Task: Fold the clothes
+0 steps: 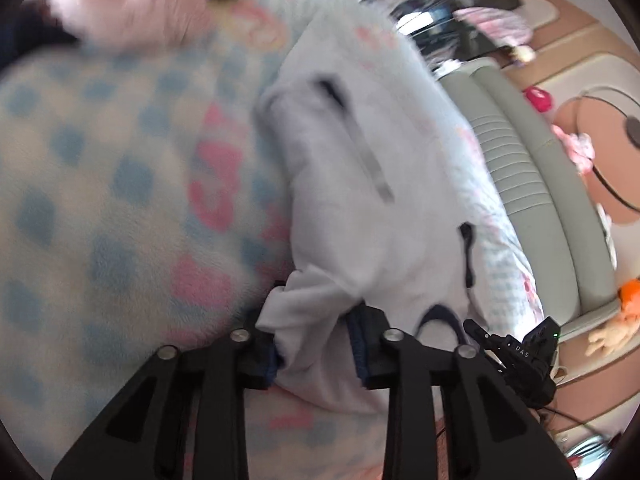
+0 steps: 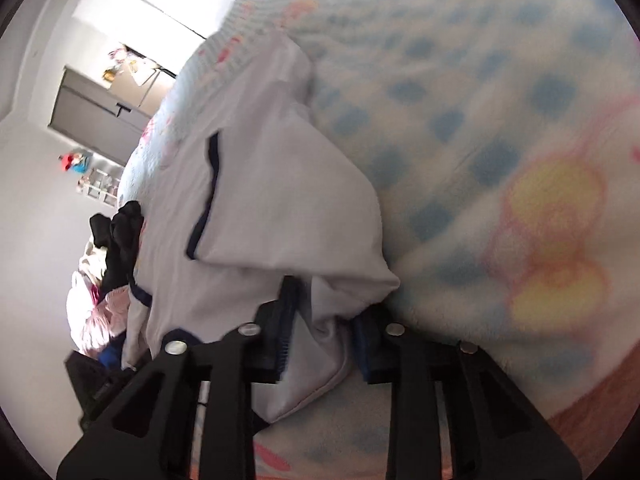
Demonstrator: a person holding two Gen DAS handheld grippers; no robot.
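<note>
1. In the left wrist view, the left gripper (image 1: 316,354) sits at the bottom centre of the frame, its two black fingers clamped on a bunched edge of a pale lilac-grey garment (image 1: 360,184).
2. From that pinch the garment runs up through the middle of the frame toward the upper centre, lying on a fleece blanket (image 1: 100,168) with blue checks and pink shapes that fills the left half.
3. A dark navy trim (image 1: 466,256) shows along a garment edge at centre right, and a grey stripe (image 1: 374,164) crosses its middle.
4. A blurred pink fluffy item (image 1: 132,4) fills the upper left corner; what it is cannot be told.
5. At lower right, just beside the garment's edge, part of the other black gripper unit (image 1: 520,354) shows.
6. A grey-green padded headboard (image 1: 532,184) runs down the right side.
7. In the right wrist view, the right gripper (image 2: 320,348) is at bottom centre, its fingers closed on a fold of the same garment (image 2: 256,200), with blue pads (image 2: 366,344) pressing the cloth.
8. The garment spreads up and to the left from the pinch; its navy trim (image 2: 208,196) runs along the folded edge at centre left.
9. The blanket (image 2: 480,120) covers the right and upper part of this frame.
10. A heap of dark and pink clothes (image 2: 108,264) lies at the left edge, beside the garment.
</note>
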